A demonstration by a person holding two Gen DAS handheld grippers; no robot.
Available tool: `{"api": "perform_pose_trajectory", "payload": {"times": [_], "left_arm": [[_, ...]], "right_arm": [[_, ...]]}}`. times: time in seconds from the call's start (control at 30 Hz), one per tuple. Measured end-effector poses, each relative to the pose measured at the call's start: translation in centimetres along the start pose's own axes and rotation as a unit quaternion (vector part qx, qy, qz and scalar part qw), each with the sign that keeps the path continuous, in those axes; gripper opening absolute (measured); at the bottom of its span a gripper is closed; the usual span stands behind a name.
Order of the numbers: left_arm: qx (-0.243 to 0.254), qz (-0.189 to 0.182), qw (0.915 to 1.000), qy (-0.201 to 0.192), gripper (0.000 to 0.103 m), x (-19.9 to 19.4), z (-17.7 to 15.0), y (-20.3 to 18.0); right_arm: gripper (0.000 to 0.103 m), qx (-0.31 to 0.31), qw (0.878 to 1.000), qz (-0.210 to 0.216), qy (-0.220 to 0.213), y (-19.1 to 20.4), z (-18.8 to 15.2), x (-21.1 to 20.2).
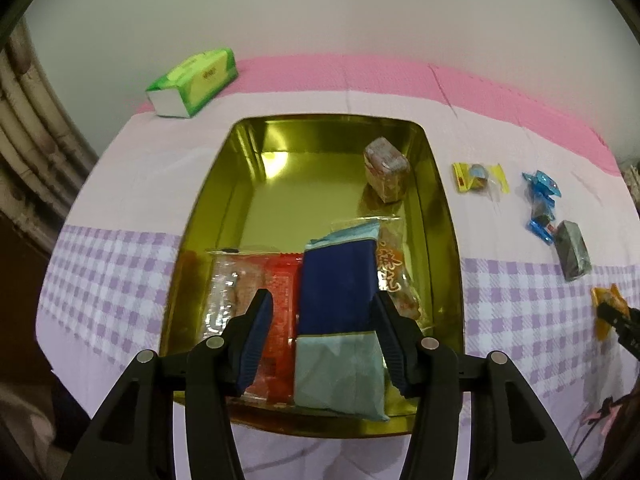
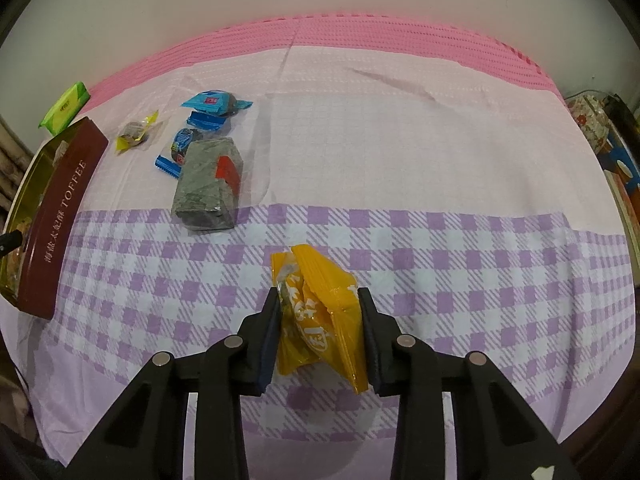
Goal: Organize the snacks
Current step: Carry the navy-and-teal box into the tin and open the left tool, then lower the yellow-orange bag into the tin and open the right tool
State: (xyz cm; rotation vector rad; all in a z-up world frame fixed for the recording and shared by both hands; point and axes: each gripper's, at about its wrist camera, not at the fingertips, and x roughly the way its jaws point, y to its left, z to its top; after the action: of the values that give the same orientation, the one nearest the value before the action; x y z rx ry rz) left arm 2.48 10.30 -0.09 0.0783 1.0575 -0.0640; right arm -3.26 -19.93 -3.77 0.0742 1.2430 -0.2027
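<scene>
Pinching the orange snack packet (image 2: 316, 312), right hand-held gripper (image 2: 320, 316); left hand-held gripper (image 1: 322, 332) spread over tin (image 1: 440, 208).

Bed or table, cannot tell which, under a cloth (image 2: 400, 152): pink stripe at the far edge, pale middle, purple-white check band near. Directly on it: gold tin (image 1: 444, 216) at left, green tissue pack (image 1: 194, 82) beyond it, yellow-ended candy (image 2: 134, 136), blue wrappers (image 2: 208, 116), grey-green packet (image 2: 208, 184), orange packet (image 2: 320, 312) on the checks.
</scene>
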Motion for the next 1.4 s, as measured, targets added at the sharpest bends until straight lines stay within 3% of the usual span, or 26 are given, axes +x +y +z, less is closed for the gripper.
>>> {"api": "perform_pose_trajectory", "payload": {"times": [0.3,0.53,0.83,1.1,1.4], "left_arm": [[0.009,0.038,0.9984,-0.04,0.054,-1.8,-0.3,0.4],[-0.029,0.053,0.9966,-0.056,0.058,-2.4,-0.2,3.1],[-0.101,0.076,0.9905,-0.054,0.058,-2.8,-0.6,7.8],[-0.159,0.104,0.9808,-0.043,0.058,-2.4,-1.5,11.6],[-0.206,0.117,0.9715,-0.01,0.058,-1.3,-2.0,13.7]], "right_arm": [[0.031,-0.018,1.0,0.0,-0.013,1.3,0.6,-1.7],[0.031,-0.05,0.998,0.016,-0.036,3.5,2.2,-3.8],[0.031,-0.096,0.991,0.084,-0.047,8.3,4.5,-6.0],[0.031,-0.153,0.976,0.141,-0.063,13.3,6.5,-7.7],[0.031,-0.208,0.963,0.162,-0.05,16.5,7.7,-7.5]]}}
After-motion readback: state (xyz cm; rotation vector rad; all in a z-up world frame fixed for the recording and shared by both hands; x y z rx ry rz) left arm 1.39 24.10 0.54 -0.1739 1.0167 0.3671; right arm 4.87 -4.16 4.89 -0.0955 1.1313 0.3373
